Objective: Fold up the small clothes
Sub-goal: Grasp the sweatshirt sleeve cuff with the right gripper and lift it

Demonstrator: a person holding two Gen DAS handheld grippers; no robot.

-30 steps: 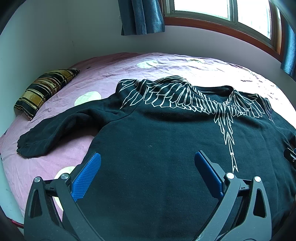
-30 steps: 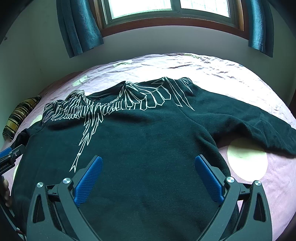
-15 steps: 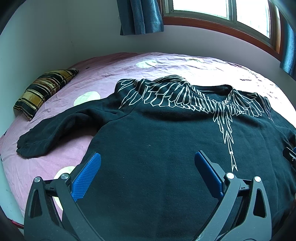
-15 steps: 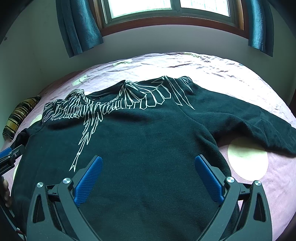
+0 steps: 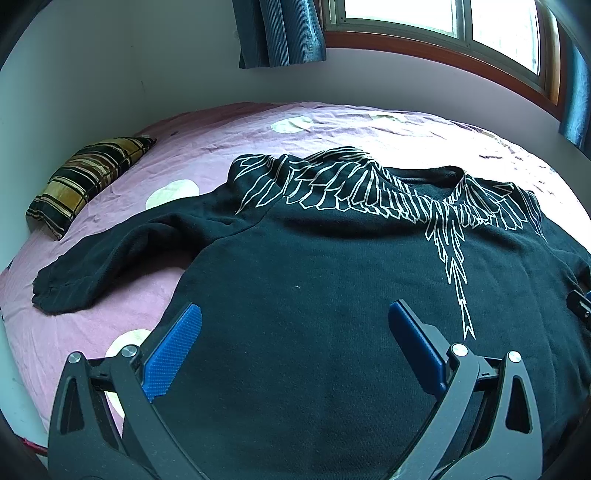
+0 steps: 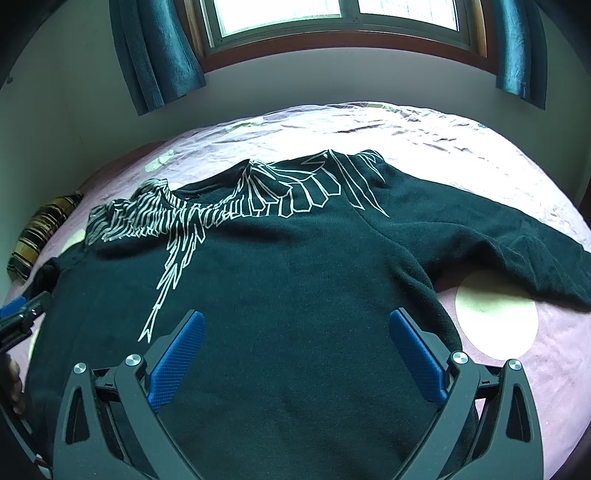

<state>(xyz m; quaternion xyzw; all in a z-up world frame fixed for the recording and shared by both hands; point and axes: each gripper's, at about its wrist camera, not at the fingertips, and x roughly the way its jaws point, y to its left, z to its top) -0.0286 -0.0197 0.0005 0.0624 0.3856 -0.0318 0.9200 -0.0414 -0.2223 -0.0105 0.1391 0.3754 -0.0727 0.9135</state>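
Bed sheet [image 5: 369,122] lies bare beyond the spread sweatshirt [image 5: 332,280] | striped pillow [image 5: 88,181] sits at the far left edge, well apart | wall and curtain [image 6: 159,55] close the far side.

Pink bed [image 5: 332,122] under curtained window [image 6: 332,14]

a home bedroom: a bed [image 5: 332,122] in a pink dotted sheet, a striped pillow [image 5: 85,181] at left, curtains [image 6: 155,51] beside a wood-framed window [image 6: 332,22] up top.
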